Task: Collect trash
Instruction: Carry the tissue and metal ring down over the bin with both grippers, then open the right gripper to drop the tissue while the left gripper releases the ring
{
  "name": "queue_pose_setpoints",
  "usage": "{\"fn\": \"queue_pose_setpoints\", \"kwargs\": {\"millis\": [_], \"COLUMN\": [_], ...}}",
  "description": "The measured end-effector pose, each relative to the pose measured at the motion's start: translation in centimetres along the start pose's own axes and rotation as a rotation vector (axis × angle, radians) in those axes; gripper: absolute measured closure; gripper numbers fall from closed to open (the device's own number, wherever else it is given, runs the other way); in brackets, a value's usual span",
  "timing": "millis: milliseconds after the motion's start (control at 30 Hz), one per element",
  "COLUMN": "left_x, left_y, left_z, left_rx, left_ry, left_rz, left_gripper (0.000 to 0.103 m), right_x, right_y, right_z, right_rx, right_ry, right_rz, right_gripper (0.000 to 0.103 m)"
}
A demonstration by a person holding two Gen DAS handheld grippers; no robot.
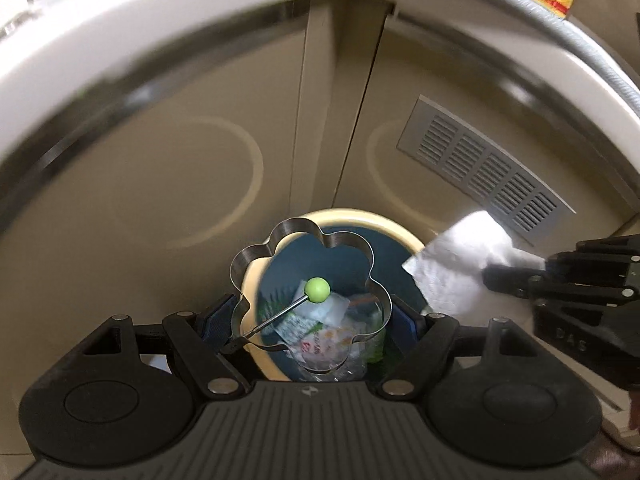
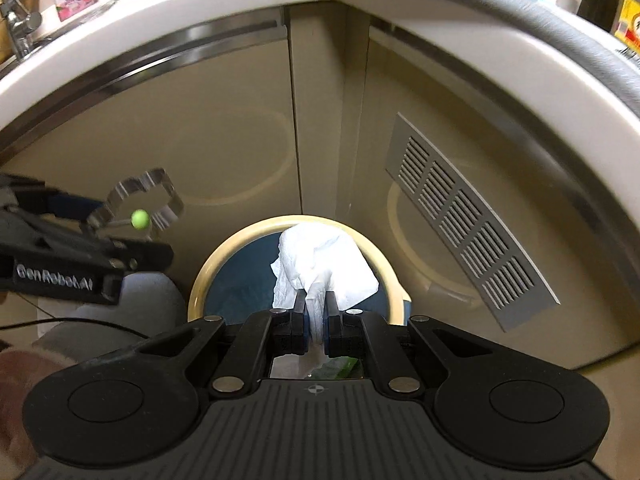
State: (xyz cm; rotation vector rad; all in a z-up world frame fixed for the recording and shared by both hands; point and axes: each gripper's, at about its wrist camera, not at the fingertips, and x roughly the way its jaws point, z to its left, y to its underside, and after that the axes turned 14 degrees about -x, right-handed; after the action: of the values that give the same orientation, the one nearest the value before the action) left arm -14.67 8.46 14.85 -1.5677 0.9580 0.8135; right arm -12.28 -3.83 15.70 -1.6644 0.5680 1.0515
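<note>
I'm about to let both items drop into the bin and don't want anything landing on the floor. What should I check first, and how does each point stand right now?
1. Left tool grips the flower-shaped metal mould on both sides: ok.
2. Mould over the bin's opening in the left wrist view: ok; in the right wrist view it looks left of the rim, so true position: cannot tell.
3. Right tool shut on the white paper towel: ok.
4. Towel over the bin mouth: ok in the right view.
5. Room in the bin above the wrappers: ok.
6. Mould really trash: cannot tell.
</note>
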Motion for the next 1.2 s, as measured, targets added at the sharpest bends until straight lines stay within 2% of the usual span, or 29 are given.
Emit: {"fn": "queue_pose_setpoints", "kwargs": {"millis": [400, 700, 1033, 1100, 1133, 1167, 1200], "left_x": [7.9, 13.9, 18.0, 18.3, 18.3, 18.2, 18.0], "left_y": [-1.8, -2.3, -1.6, -1.6, -1.6, -1.6, -1.6], "left_z": [1.1, 0.2, 0.3, 0.5, 0.6, 0.7, 0.6], "left_rx": [-0.068, -0.044, -0.026, -0.032, -0.031, -0.028, -0.018], "left_ry": [-0.014, -0.060, -0.125, -0.113, -0.114, -0.127, -0.134], "left_rz": [0.176, 0.288, 0.371, 0.381, 0.381, 0.366, 0.349], "left_gripper": [0.020, 0.020, 0.019, 0.010, 0.001, 0.000, 0.000], "right_x": [7.5, 13.4, 17.8, 18.0, 18.1, 18.2, 18.3], "right_y": [-1.4, -1.5, -1.0, -0.9, -0.8, -0.7, -0.7], "right_z": [-1.5, -1.9, -2.5, -2.8, -3.1, -3.3, -3.6], "right_rx": [0.059, 0.055, 0.080, 0.094, 0.105, 0.120, 0.135], "right_ry": [-0.004, -0.013, -0.021, -0.018, -0.018, -0.020, -0.020], "right_rz": [0.124, 0.226, 0.313, 0.316, 0.322, 0.330, 0.339], "right_gripper": [0.096, 0.096, 0.096, 0.092, 0.083, 0.074, 0.061]}}
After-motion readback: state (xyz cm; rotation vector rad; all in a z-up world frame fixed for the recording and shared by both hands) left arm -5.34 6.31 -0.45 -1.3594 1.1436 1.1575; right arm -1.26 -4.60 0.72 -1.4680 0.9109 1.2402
